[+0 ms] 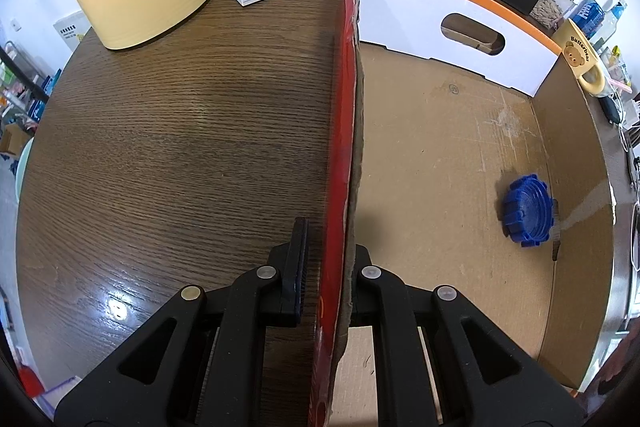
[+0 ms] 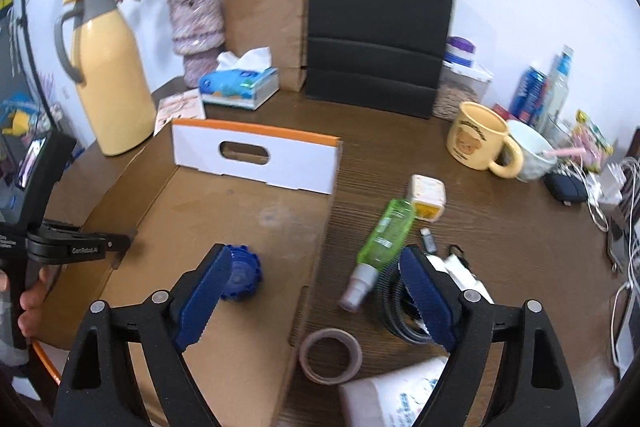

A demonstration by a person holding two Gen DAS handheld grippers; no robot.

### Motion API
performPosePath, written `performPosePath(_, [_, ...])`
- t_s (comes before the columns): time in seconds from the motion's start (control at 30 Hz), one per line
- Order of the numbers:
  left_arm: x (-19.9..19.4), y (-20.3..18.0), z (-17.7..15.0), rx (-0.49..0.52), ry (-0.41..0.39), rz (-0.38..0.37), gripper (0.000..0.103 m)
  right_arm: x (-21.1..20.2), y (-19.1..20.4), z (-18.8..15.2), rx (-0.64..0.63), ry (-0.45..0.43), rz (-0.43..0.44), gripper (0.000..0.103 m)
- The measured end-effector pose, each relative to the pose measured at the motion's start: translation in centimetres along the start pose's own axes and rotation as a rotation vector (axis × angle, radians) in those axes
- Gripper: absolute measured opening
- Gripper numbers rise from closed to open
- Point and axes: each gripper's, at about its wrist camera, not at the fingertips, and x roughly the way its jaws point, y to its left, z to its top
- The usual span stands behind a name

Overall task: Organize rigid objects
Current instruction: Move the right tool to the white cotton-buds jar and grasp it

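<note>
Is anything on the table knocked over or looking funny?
Yes. The green spray bottle lies on its side on the table beside the cardboard box, not upright. The box's left wall looks frayed along its top edge.

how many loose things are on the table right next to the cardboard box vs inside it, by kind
Inside the cardboard box:
blue cap: 1
On the table beside it:
green spray bottle: 1
tape roll: 1
small yellow box: 1
Total: 4

Left hand-held gripper clamped tight, pointing steeply down; right hand-held gripper spread wide, empty.
</note>
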Motion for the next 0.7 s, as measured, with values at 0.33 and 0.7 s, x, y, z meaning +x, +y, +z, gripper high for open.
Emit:
performPosePath(0.33, [0.0, 0.1, 0.0, 0.001, 0.001, 0.0, 0.007, -1.8, -5.2, -3.2, 0.07, -0.04, -0.043, 0.09])
performPosePath(0.7, [0.0, 0.1, 0.0, 0.002, 0.0, 0.0, 0.007, -2.8, -7.3, -8.9, 0.096, 0.006, -0.056, 0.09])
